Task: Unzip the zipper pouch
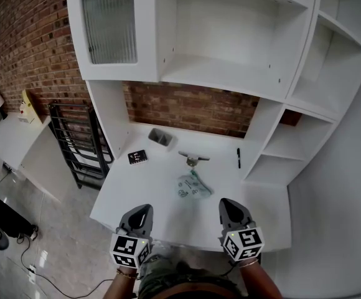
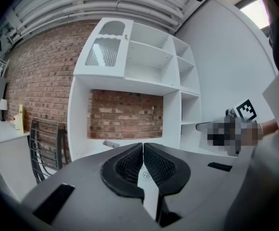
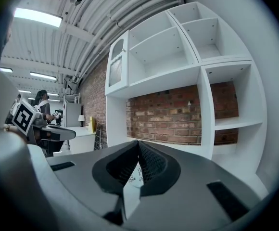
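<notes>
Pale-green soft zipper pouch [image 1: 193,186] is lying mid white bench [image 1: 137,190]; you are holding the left hand-held gripper [image 1: 145,208] and right hand-held gripper [image 1: 226,202] clenched, empty, near its front edge (zip open or shut: too small to tell).

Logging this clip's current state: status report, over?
Left tongs shut, empty; right tongs shut, empty. Zipper pouch on white desk ahead, untouched. Nothing between tongs and pouch; pen, marker card off to sides.
</notes>
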